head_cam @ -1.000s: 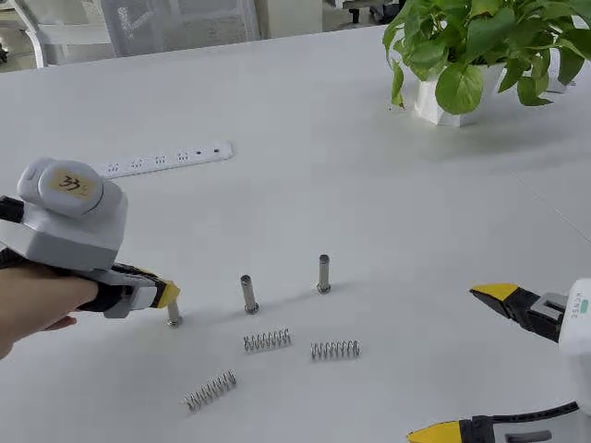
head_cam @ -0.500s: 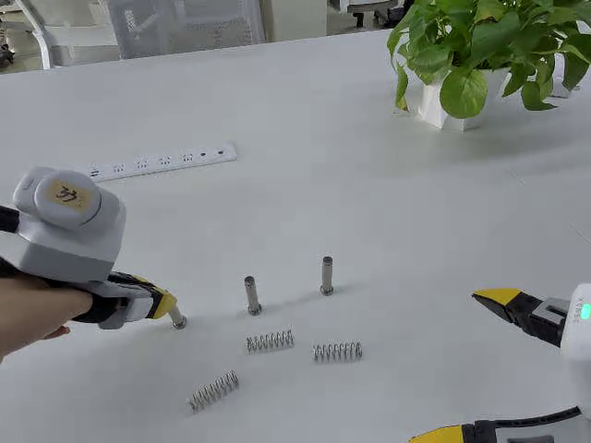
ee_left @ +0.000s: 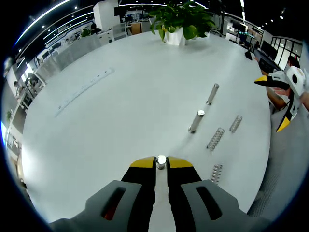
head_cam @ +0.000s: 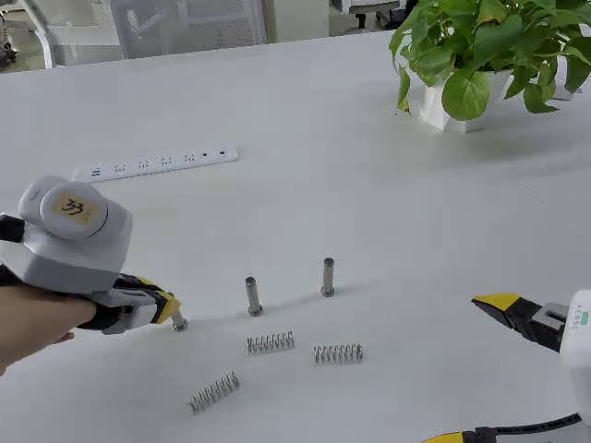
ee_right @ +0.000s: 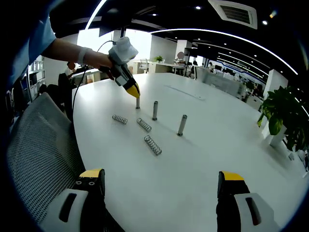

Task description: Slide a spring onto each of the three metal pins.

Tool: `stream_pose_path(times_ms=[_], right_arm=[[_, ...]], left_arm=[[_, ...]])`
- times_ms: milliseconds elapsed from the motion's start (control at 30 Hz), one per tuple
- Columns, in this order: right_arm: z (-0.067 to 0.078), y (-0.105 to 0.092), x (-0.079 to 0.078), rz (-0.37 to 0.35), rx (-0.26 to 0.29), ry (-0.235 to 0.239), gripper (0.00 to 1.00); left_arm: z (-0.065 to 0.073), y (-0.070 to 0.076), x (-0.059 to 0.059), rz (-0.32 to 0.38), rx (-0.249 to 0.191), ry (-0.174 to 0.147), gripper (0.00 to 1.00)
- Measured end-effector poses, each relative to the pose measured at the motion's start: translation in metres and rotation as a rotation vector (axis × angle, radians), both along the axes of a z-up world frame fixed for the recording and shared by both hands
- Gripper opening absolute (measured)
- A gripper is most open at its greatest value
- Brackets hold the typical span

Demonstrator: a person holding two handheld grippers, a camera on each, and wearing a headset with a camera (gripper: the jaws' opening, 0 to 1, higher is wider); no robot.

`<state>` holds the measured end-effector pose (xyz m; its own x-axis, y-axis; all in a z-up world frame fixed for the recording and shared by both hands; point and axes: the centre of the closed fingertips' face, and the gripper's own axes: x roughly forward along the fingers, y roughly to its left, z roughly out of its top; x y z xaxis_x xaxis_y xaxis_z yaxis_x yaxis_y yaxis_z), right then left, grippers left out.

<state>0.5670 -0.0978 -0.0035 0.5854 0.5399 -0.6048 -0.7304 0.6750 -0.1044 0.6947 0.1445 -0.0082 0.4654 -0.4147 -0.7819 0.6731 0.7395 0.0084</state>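
Head view: 3 springs point(head_cam: 270, 342) lie loose on the table point(head_cam: 369, 185), just in front of 3 upright pins point(head_cam: 252, 295).
Left gripper view: left gripper point(ee_left: 161, 168), jaws closed on the end pin point(ee_left: 161, 161).
Right gripper view: right gripper point(ee_right: 161, 175), jaws wide apart, empty.
Springs are likely light, squashy and prone to rolling; pinch gently mid-coil.

White workbench point(head_cam: 369, 185) (potted plant point(head_cam: 480, 46) aboard) under ceiling lights point(ee_right: 98, 13).

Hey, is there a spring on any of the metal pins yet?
No, the left spring, middle spring and right spring all lie flat on the table, in front of the pins.
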Motion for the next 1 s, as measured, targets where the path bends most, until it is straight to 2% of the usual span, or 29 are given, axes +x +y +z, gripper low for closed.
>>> stream_pose_path(times_ms=[800,1000], right_arm=[[-0.0029,-0.0001,-0.0031,0.010,-0.010,0.007,0.96],[-0.0033,-0.0007,-0.0033,0.010,-0.013,0.006,0.96]], left_arm=[[-0.0008,-0.0005,-0.0044,-0.016,-0.013,-0.016,0.05],[-0.0025,-0.0002,-0.0059,-0.021,-0.012,-0.018,0.12]])
